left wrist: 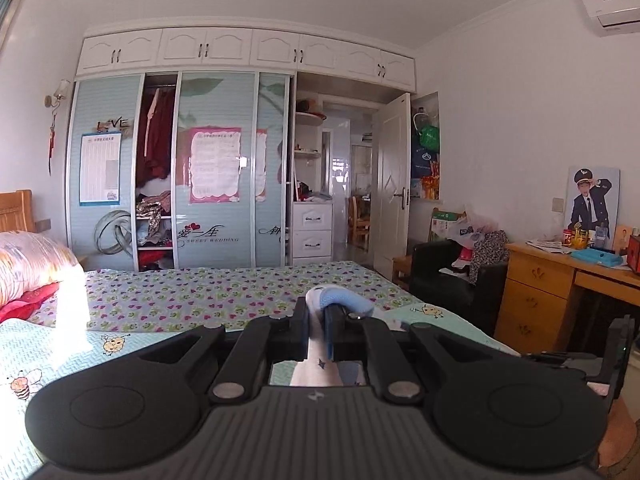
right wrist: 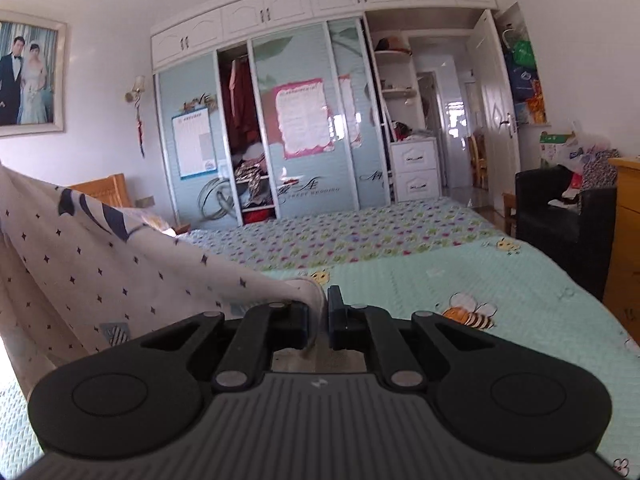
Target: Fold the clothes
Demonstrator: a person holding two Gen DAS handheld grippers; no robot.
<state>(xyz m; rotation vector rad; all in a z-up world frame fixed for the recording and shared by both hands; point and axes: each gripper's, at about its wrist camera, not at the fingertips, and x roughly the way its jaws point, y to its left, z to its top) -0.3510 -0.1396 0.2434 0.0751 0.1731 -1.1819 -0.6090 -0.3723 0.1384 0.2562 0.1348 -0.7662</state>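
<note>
Left hand-held gripper: pads clamped on the white garment with small dark stars, at its pale-blue ribbed edge, held above the bed
Right hand-held gripper: jaws drawn nearly together, pinching a white hem of the same garment; the cloth stretches away to the left, lifted off the bed
Garment print: dark four-point stars, plus larger navy shapes too cut off to read
Bedding: mint quilt with bees, sheet of hearts and frogs beyond
Wardrobe writing: "SWEET WEDDING" on the sliding door, a "LOVE" ornament above a blue chart; the pink poster's text is too small to read
</note>
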